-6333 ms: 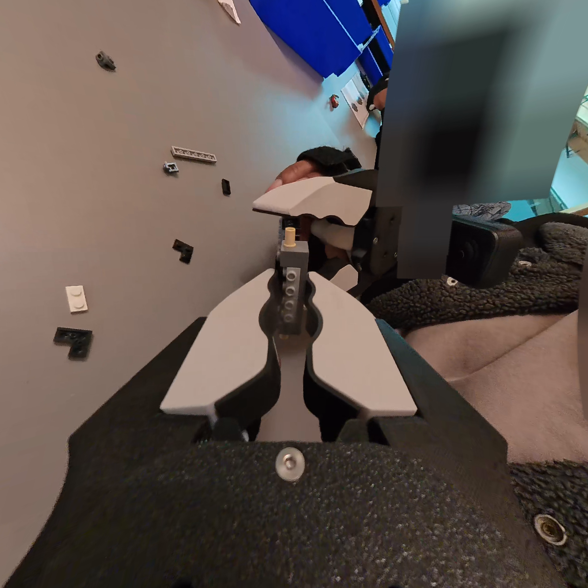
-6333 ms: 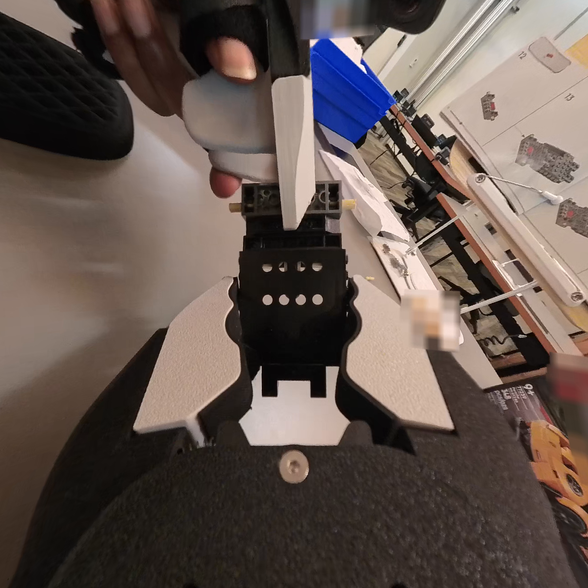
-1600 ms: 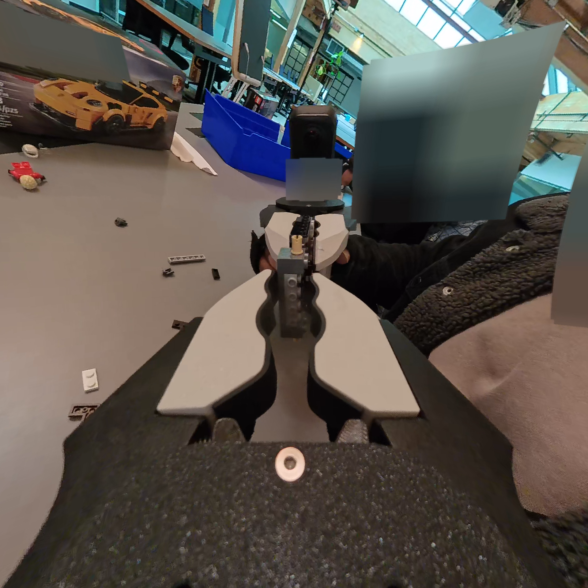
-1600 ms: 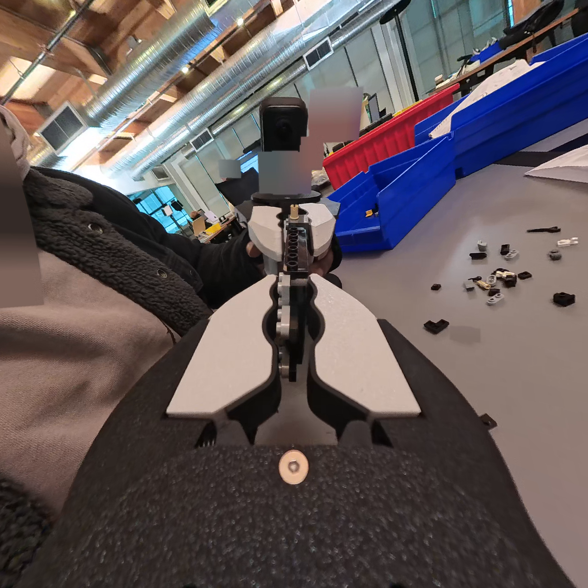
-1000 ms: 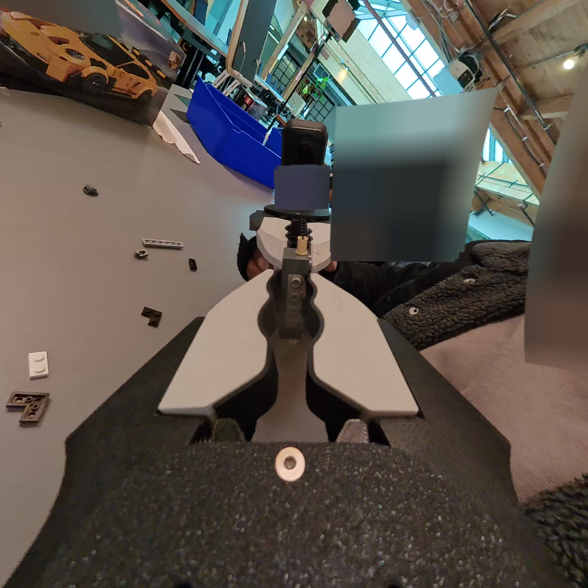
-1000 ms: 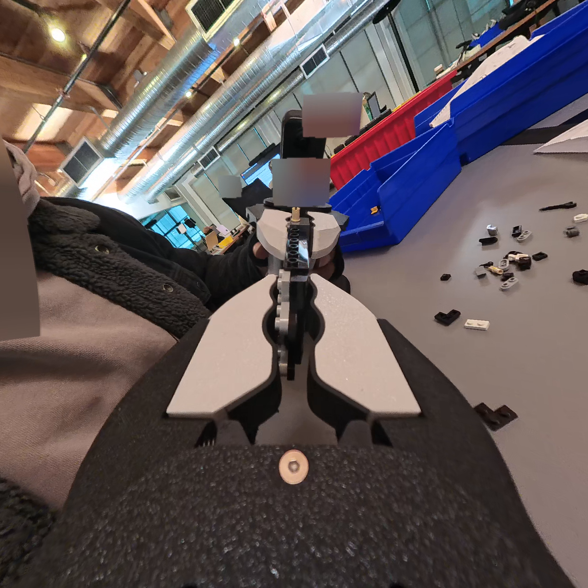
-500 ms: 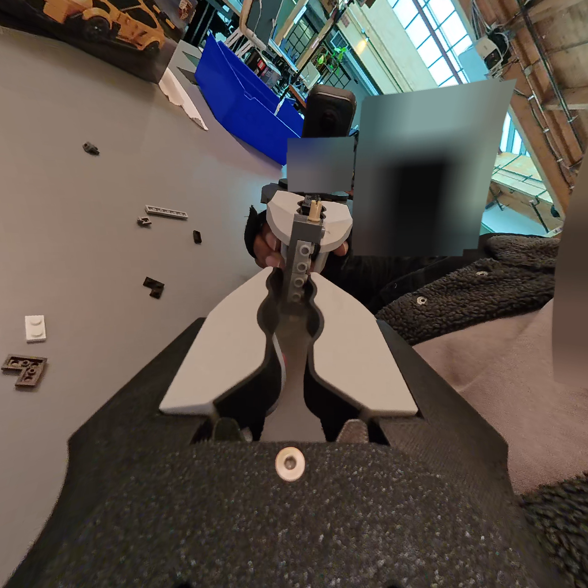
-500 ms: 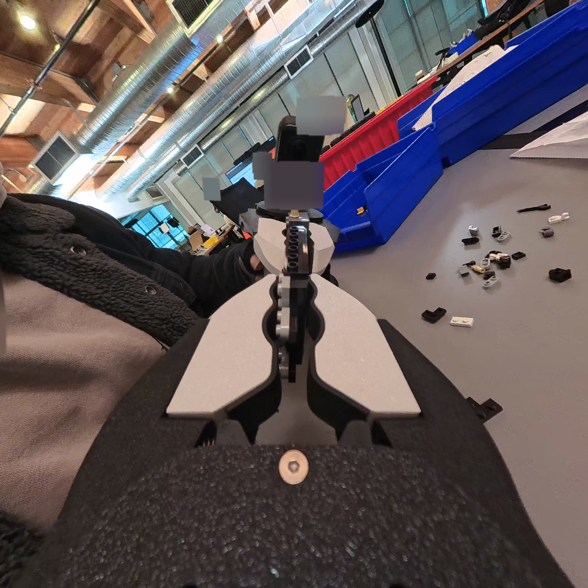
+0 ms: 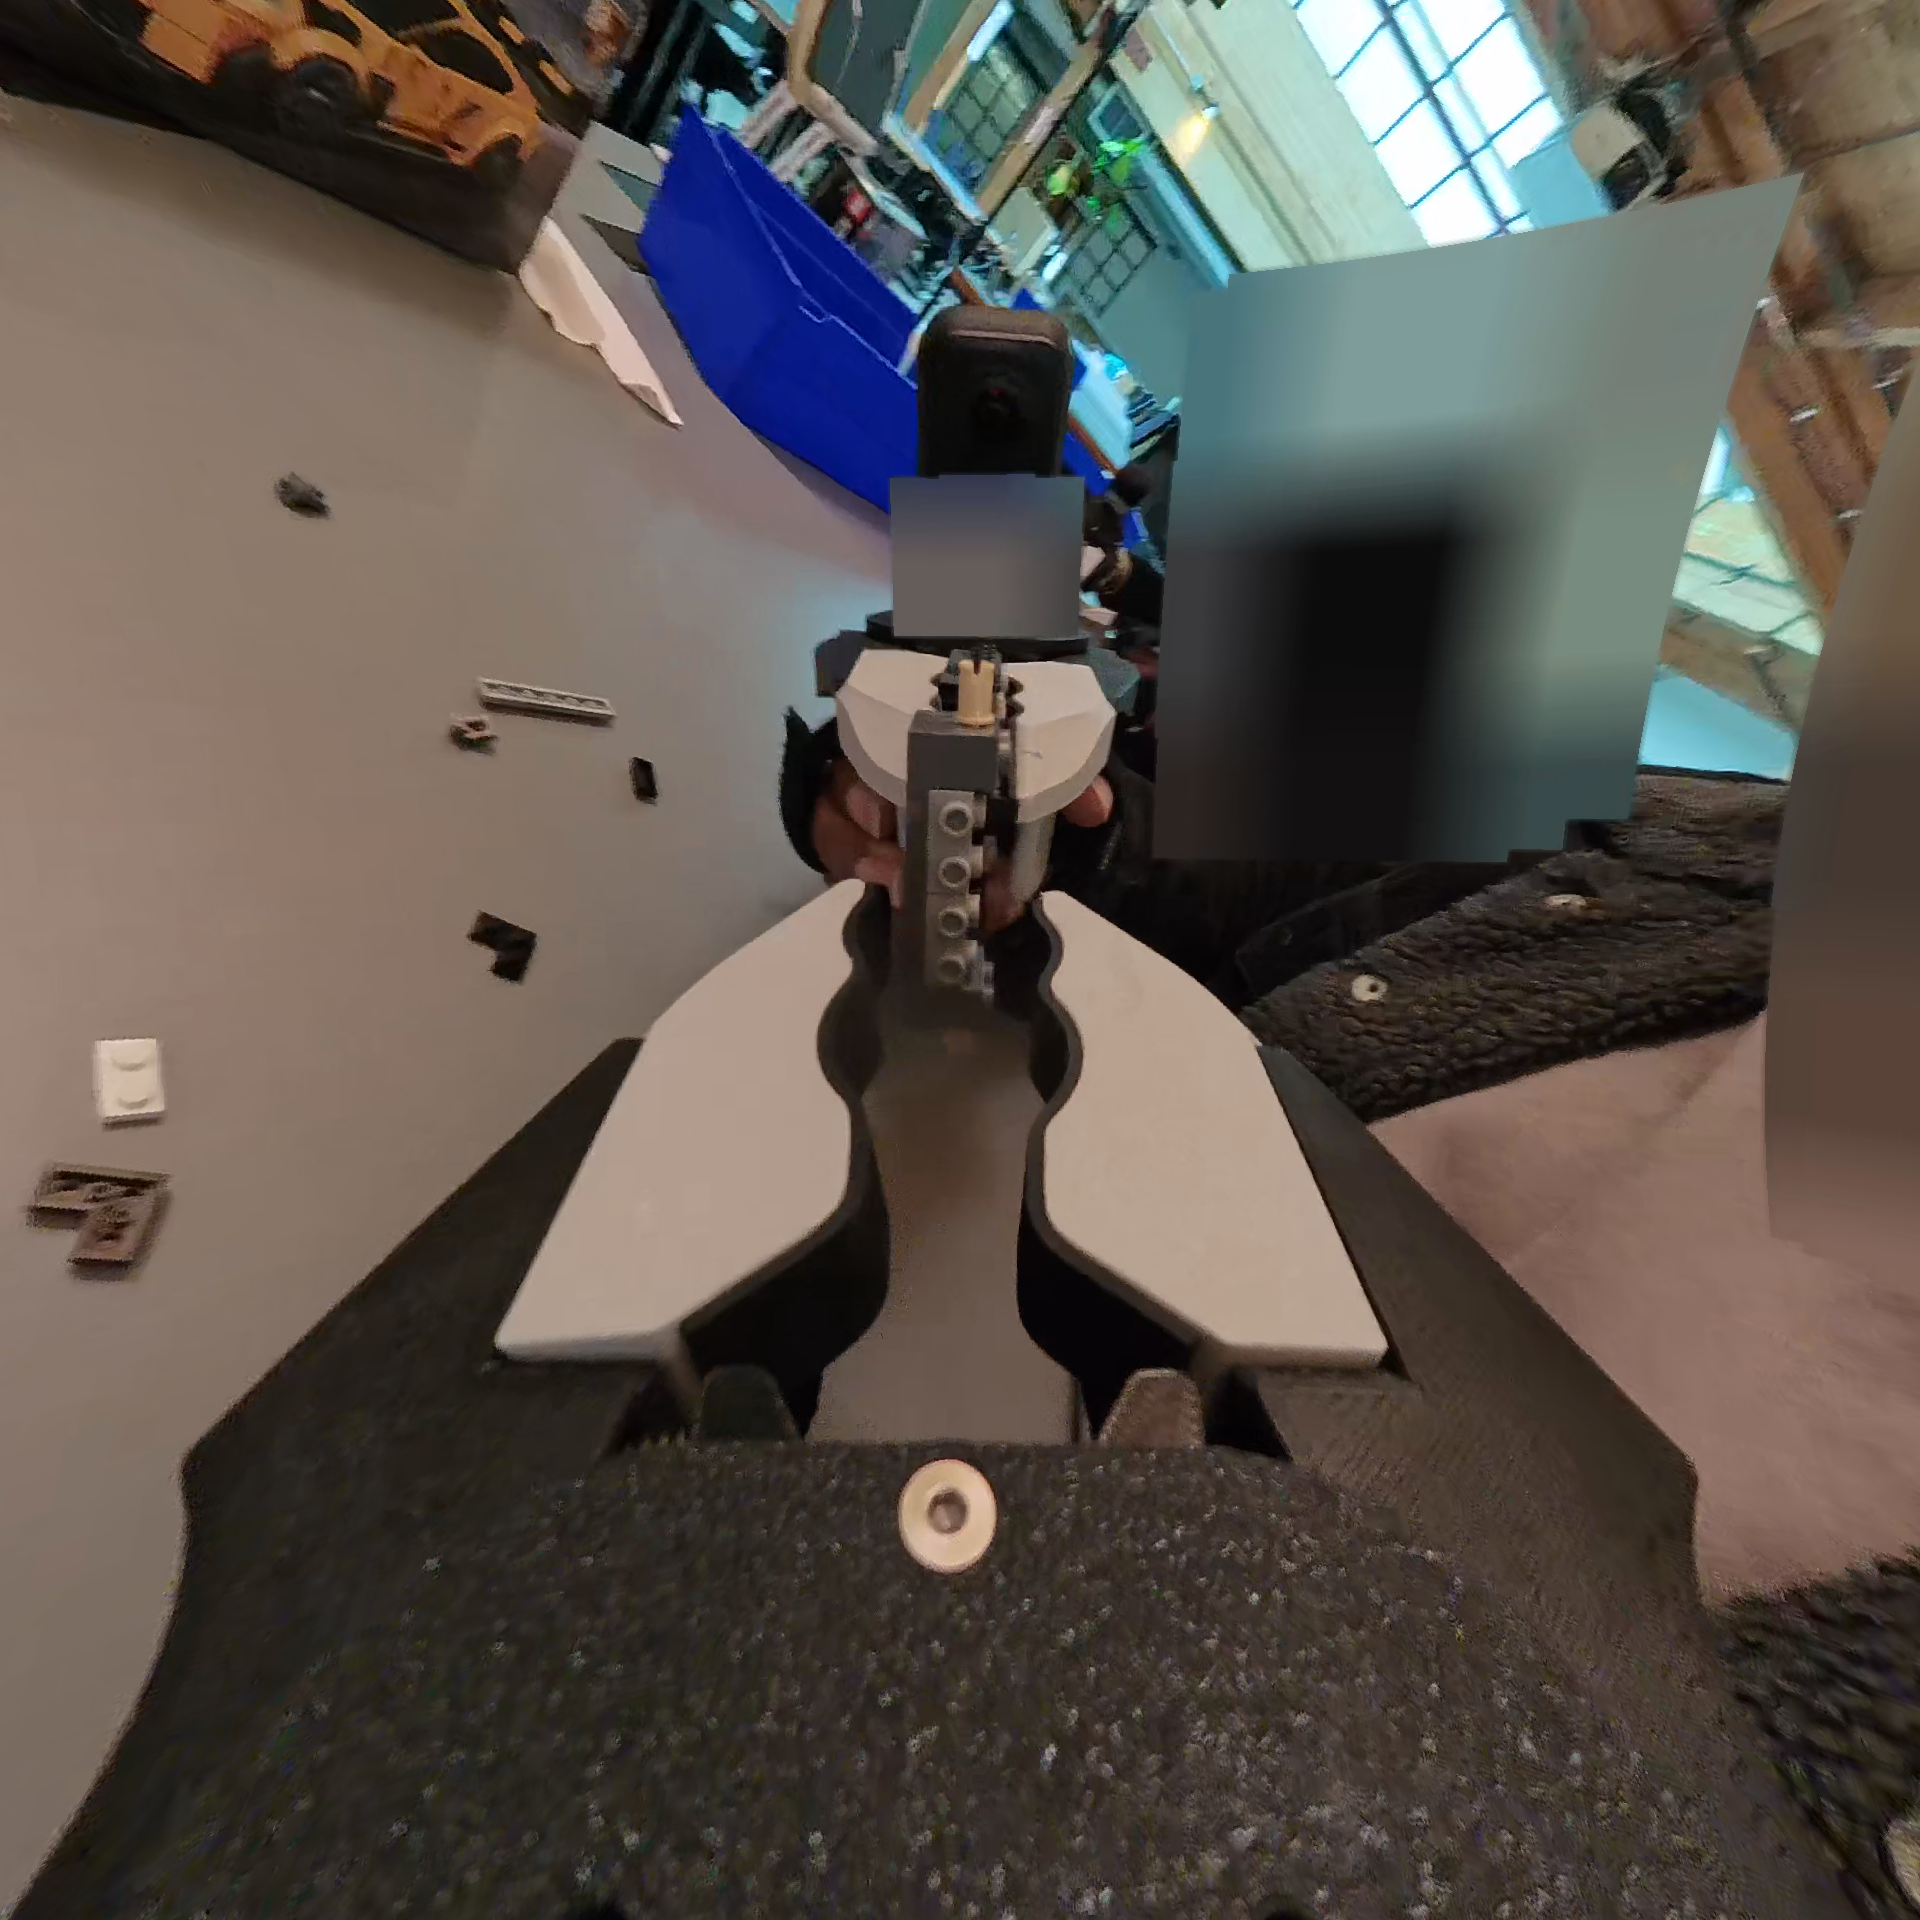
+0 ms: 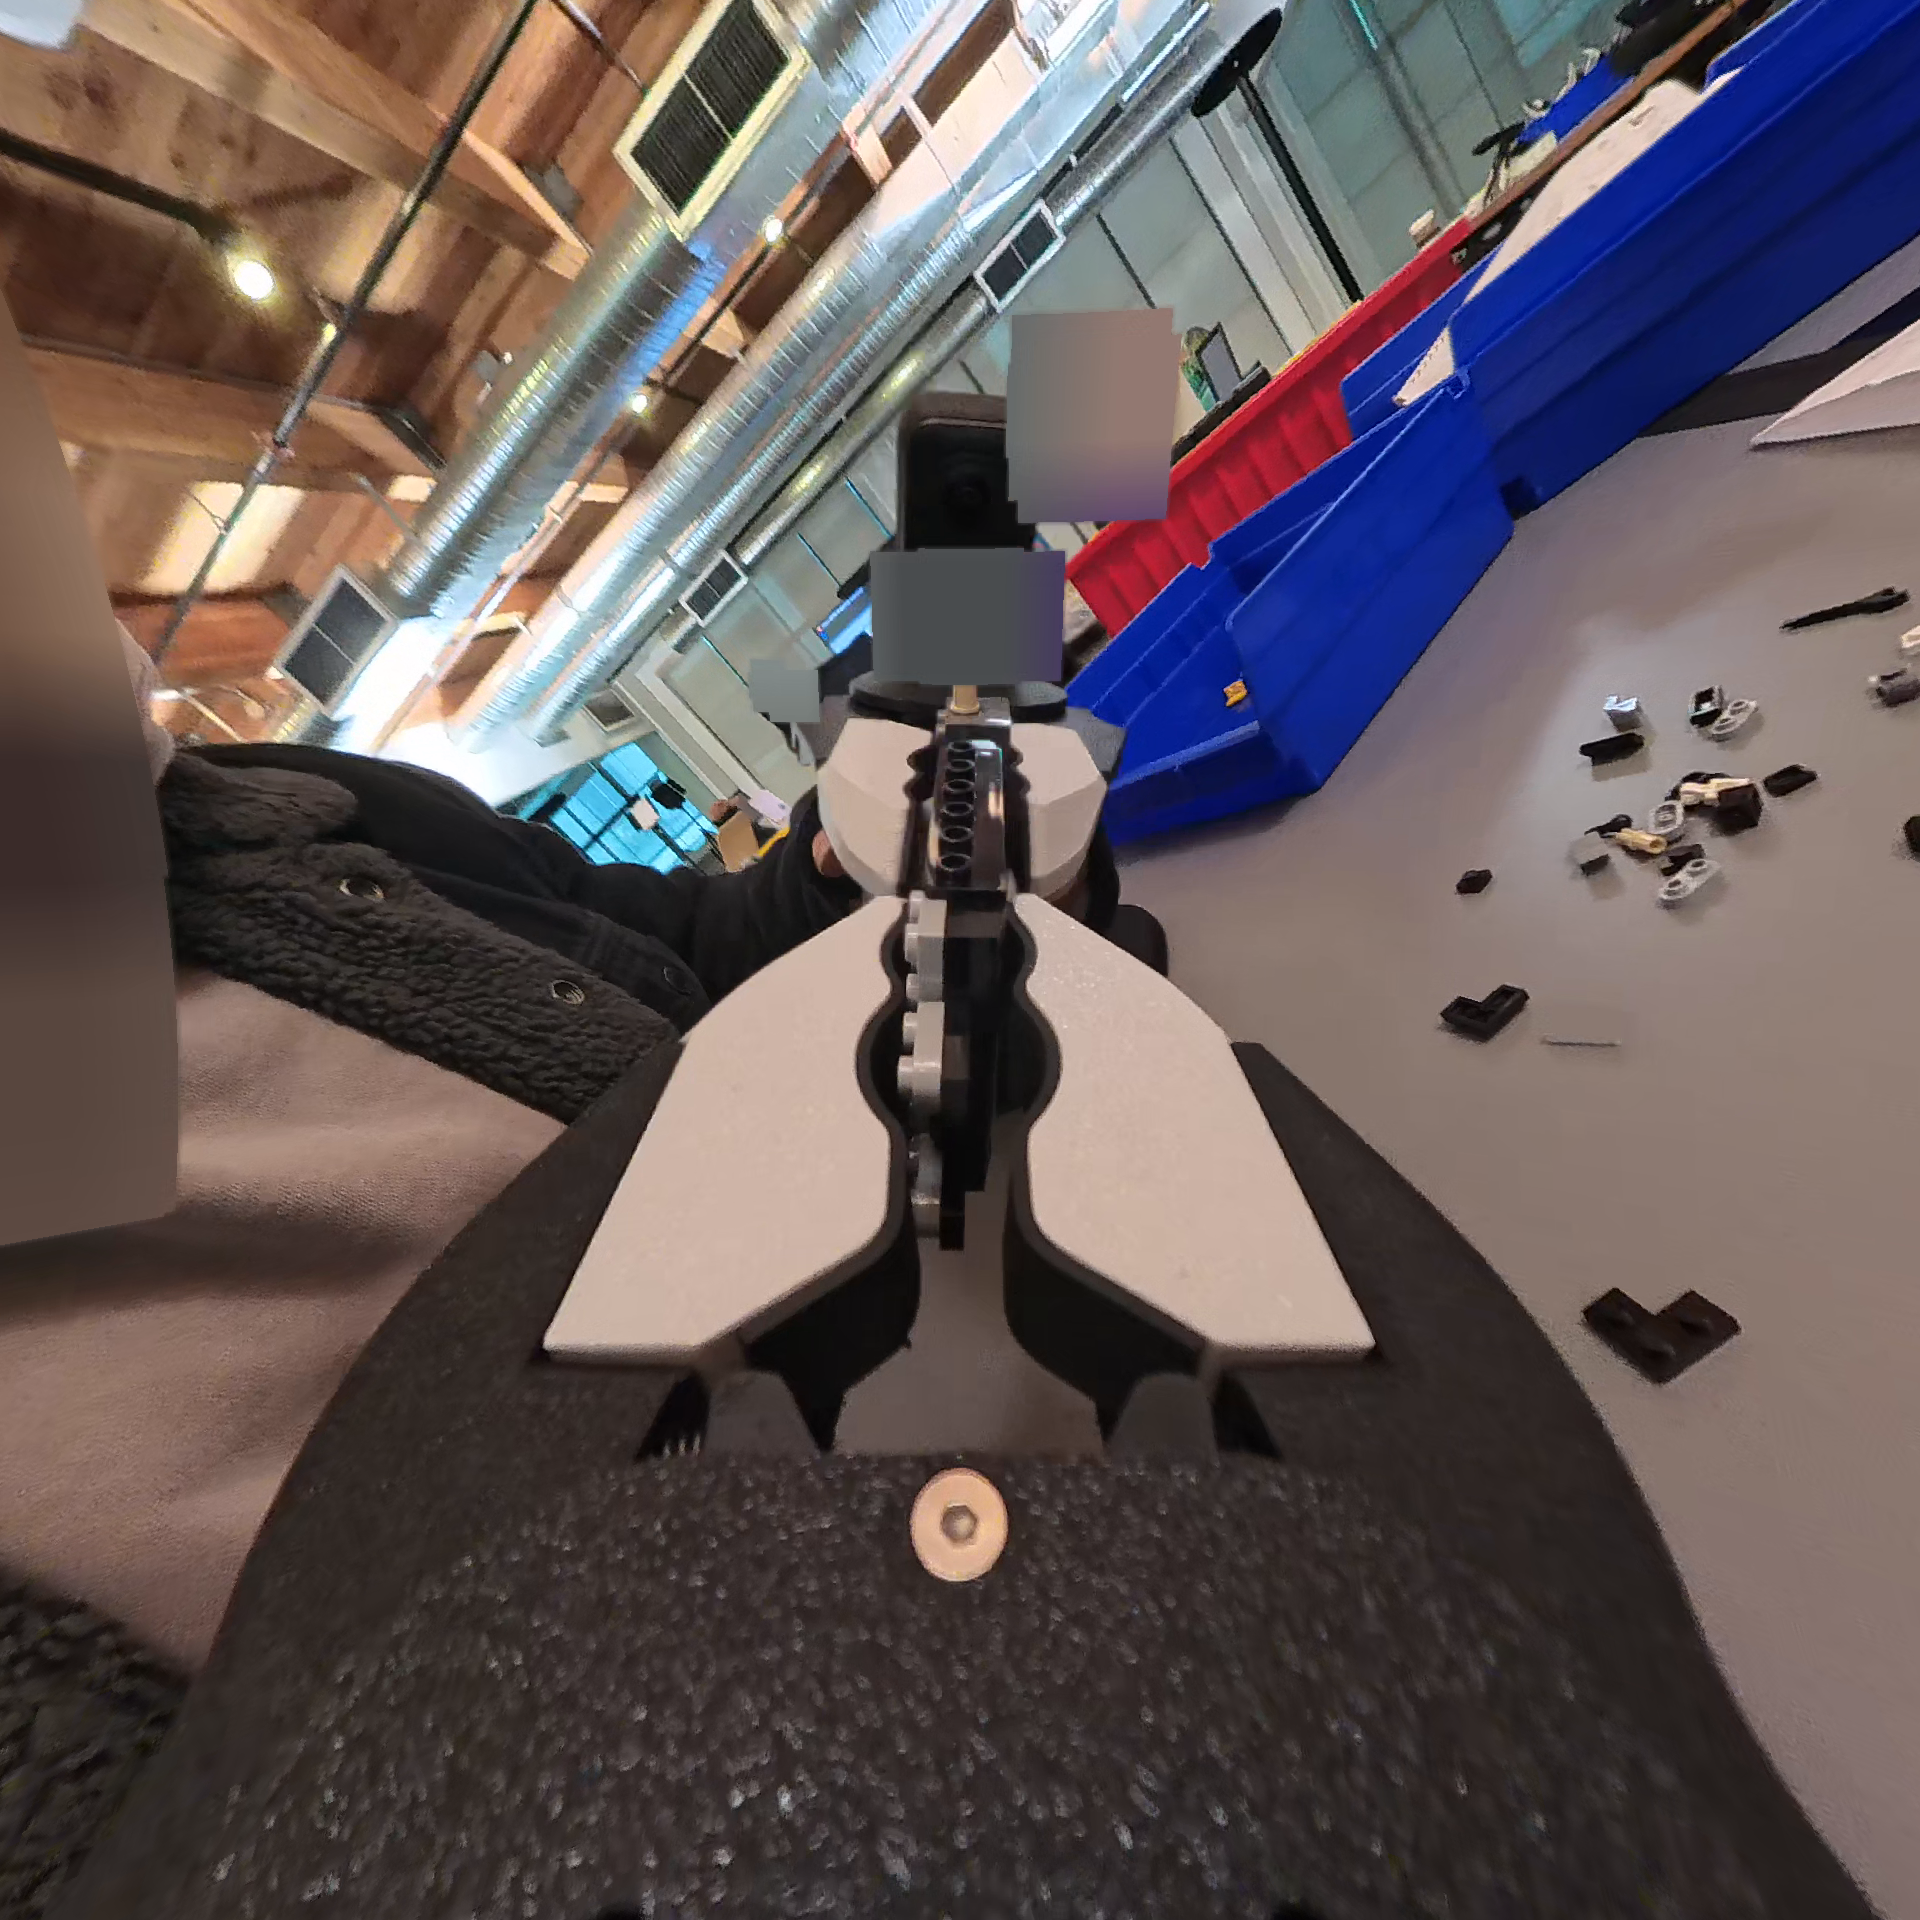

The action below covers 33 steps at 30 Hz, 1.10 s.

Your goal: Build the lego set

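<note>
Both grippers are raised above the grey table (image 9: pixel 260 883), tip to tip. My right gripper (image 10: pixel 951 914) is shut on a grey and black lego assembly (image 10: pixel 935 1039) that runs deep between its fingers. The assembly's far end, a black beam with a tan pin (image 10: pixel 966 701), reaches into my left gripper (image 10: pixel 961 821). In the left wrist view the grey studded assembly (image 9: pixel 940 894) lies between the left gripper's (image 9: pixel 945 904) tips with a small gap on each side. The right gripper (image 9: pixel 977 727) shows beyond it, held by a hand.
Loose pieces lie on the table: a white plate (image 9: pixel 125 1081), dark corner plates (image 9: pixel 104 1216), a grey strip (image 9: pixel 545 698), a small pile (image 10: pixel 1683 821), black corner plates (image 10: pixel 1662 1330). Blue bins (image 10: pixel 1558 436), a red bin (image 10: pixel 1299 416) and the set's box (image 9: pixel 343 83) stand behind. The person's fleece jacket (image 9: pixel 1507 987) is close. The tips of both grippers are at nearly the same place. Left tips and right tips are each some 15 cm from the white plate (image 9: pixel 125 1081).
My left gripper's fingers have parted slightly and the assembly sits less deep between them. The right gripper keeps its hold. Both grippers have tilted a little.
</note>
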Motion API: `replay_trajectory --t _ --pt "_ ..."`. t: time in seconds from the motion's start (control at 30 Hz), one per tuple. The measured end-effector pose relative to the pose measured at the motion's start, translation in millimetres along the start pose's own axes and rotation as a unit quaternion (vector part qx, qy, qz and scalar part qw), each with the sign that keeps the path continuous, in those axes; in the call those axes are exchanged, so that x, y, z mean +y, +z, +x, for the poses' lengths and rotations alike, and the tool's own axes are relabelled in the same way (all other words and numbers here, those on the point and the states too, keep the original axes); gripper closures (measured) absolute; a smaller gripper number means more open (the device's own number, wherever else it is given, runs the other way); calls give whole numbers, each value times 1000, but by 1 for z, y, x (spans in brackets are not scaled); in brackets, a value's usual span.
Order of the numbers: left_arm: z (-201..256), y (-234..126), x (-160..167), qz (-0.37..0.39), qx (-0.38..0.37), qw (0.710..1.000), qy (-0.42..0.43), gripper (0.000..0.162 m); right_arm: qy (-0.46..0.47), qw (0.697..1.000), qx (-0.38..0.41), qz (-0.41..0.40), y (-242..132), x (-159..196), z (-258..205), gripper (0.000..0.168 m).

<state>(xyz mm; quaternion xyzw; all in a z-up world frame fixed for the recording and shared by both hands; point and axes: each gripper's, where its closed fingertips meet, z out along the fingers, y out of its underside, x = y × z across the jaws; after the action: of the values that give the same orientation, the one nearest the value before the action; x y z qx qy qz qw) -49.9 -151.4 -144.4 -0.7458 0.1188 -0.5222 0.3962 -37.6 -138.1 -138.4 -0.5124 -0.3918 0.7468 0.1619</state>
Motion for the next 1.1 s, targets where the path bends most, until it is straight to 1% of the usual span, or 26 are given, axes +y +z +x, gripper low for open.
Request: replay_trajectory --t 0.1,0.2,0.23,0.5,0.7,1.1 --pt "-5 -2 -8 3 -34 999 24 139 7 1000 -1 1 -1 0 2 155" --pt "-7 -1 -10 -3 -51 998 34 147 7 1000 1 -2 0 2 3 155" --pt "-8 -1 -10 -5 -54 998 34 148 3 1000 6 -3 0 2 5 155" --pt "-1 -5 -9 3 0 1000 -12 149 -8 1000 3 -14 4 7 0 155" --pt "2 -4 -8 8 28 999 -28 149 -9 1000 -2 -20 4 7 -3 155" --pt "4 -4 -6 16 37 999 -28 149 -5 1000 -6 -25 4 9 -2 155"
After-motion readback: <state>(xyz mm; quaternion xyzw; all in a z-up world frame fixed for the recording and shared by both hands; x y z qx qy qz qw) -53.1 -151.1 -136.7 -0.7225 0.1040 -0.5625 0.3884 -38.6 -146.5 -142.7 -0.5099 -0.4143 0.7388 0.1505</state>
